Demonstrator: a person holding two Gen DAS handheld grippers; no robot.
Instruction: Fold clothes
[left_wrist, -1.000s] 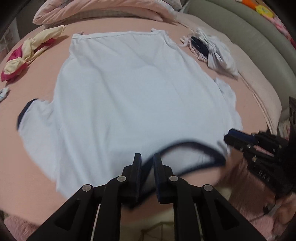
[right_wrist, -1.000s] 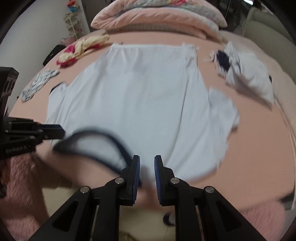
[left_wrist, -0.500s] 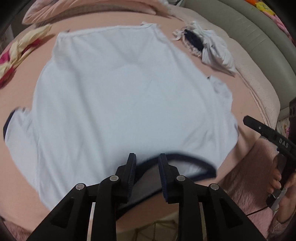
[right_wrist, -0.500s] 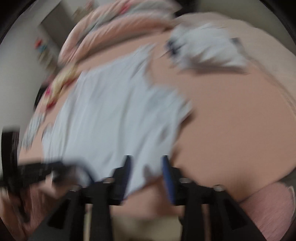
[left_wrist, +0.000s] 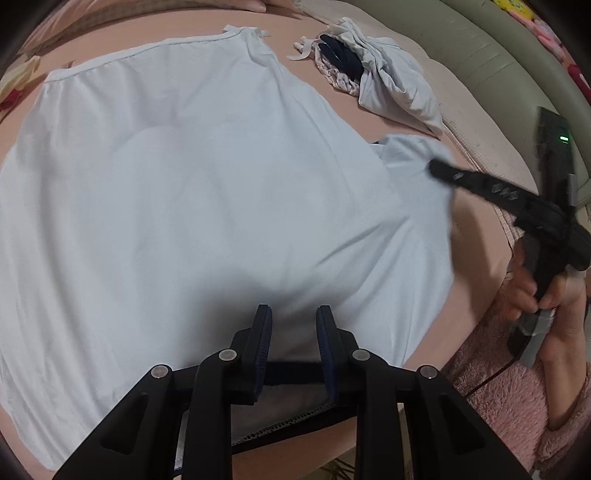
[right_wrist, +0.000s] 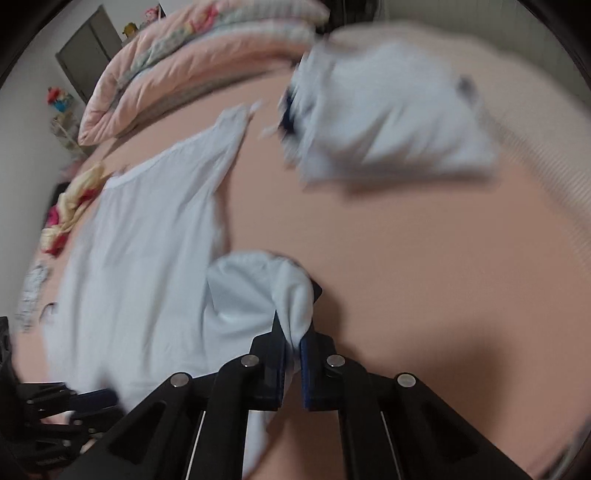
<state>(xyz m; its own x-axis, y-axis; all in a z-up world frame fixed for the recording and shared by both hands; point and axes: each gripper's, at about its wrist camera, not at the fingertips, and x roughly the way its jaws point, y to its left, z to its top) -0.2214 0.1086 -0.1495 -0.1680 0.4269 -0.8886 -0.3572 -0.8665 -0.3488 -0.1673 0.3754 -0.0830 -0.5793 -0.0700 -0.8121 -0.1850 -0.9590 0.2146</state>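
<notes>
Since a second ago we have let the collar go with both grippers: the left gripper (left_wrist: 293, 325), which was pinched on the dark neckband, now stands with its jaws well apart and nothing between them, and the right gripper (right_wrist: 293, 341) has swung out to the shirt's side and closed on the sleeve (right_wrist: 258, 291). Nearest to us, the neckband (left_wrist: 291, 371) lies just under the left fingers, at the bed's near edge. The right jaws are nearly together, with a bunched fold of the sleeve's pale cloth pinched between the pads and lifted off the bed (right_wrist: 424, 258). In the left view we see a hand (left_wrist: 543, 295) in a fluffy pink sleeve holding that right gripper beside the shirt. The pale blue shirt (left_wrist: 184, 184) lies spread flat on the pink bed, hem at the far side. Beyond it to the right sits a crumpled pile of pale and dark clothes (left_wrist: 376, 88); to the far left, a red and yellow garment (right_wrist: 70, 206); behind, a folded quilt (right_wrist: 192, 62).
</notes>
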